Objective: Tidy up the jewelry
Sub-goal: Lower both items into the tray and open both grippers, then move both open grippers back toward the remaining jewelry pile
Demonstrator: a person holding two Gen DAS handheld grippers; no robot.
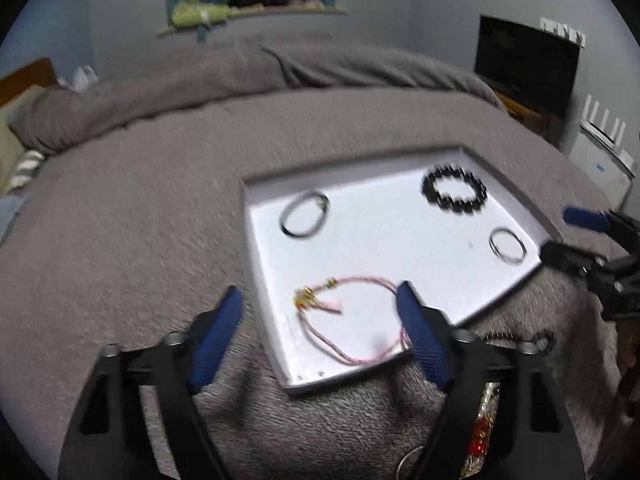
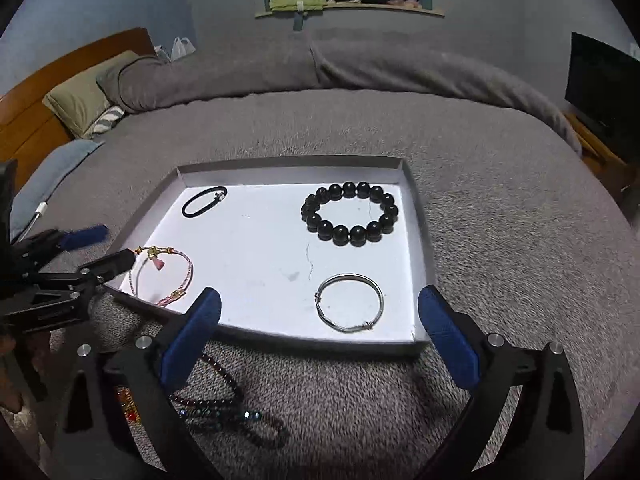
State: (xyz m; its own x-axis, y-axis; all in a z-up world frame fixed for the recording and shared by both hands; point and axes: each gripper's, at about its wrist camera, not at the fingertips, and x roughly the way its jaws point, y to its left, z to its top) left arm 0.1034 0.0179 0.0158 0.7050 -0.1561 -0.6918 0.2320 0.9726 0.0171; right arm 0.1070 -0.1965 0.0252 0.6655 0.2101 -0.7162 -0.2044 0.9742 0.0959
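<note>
Both hand-held grippers, left (image 1: 320, 320) and right (image 2: 320, 328), hang wide and empty over the tray (image 2: 424, 240); next, seemingly, comes grasping the beaded strands (image 2: 228, 412) on the near bed (image 2: 500, 220).

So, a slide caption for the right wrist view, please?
Open right gripper above white tray holding black bead bracelet and silver bangle.

White tray (image 2: 424, 240) on bed holds four bracelets flat.

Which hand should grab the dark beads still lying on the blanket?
Probably the right gripper. Its jaws are open, and the dark bead strand lies on the blanket just below them, outside the white tray. The left gripper hangs over the pink bracelet.
</note>
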